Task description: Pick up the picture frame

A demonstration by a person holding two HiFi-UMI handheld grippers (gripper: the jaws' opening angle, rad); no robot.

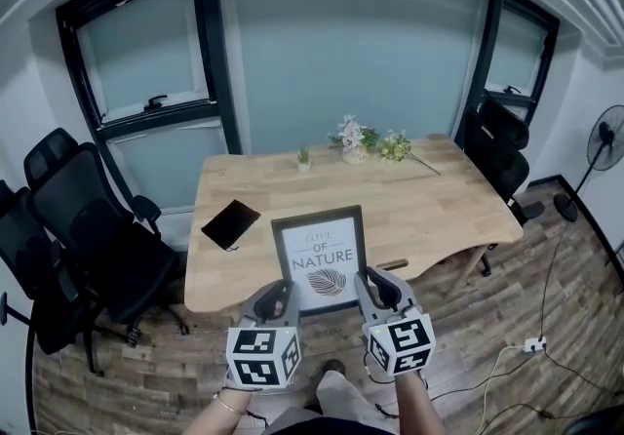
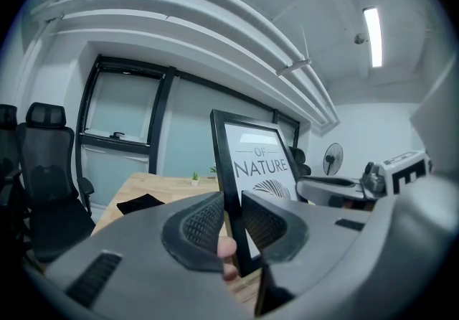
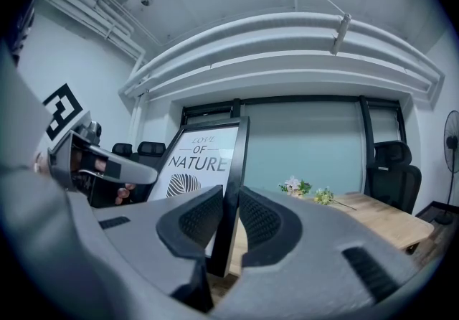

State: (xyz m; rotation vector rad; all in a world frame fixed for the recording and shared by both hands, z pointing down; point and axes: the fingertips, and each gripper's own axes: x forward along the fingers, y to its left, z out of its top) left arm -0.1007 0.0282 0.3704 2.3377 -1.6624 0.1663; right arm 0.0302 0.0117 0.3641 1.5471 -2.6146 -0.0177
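A black picture frame [image 1: 320, 257] with a white print reading "NATURE" hangs upright over the near edge of the wooden table [image 1: 429, 194]. My left gripper [image 1: 283, 294] is shut on the frame's left side bar [image 2: 226, 168], pads pressing both faces. My right gripper [image 1: 370, 284] is shut on the frame's right side bar [image 3: 233, 175] in the same way. In the left gripper view the right gripper [image 2: 373, 182] shows across the frame; in the right gripper view the left gripper [image 3: 86, 161] shows beyond the print.
On the table lie a black tablet [image 1: 231, 223] at the left, a small potted plant [image 1: 303, 159] and flowers [image 1: 366, 142] at the far edge. Black office chairs [image 1: 78, 238] stand left, another chair [image 1: 502, 155] right, a fan [image 1: 600, 145] far right. Cables [image 1: 531, 345] run over the wood floor.
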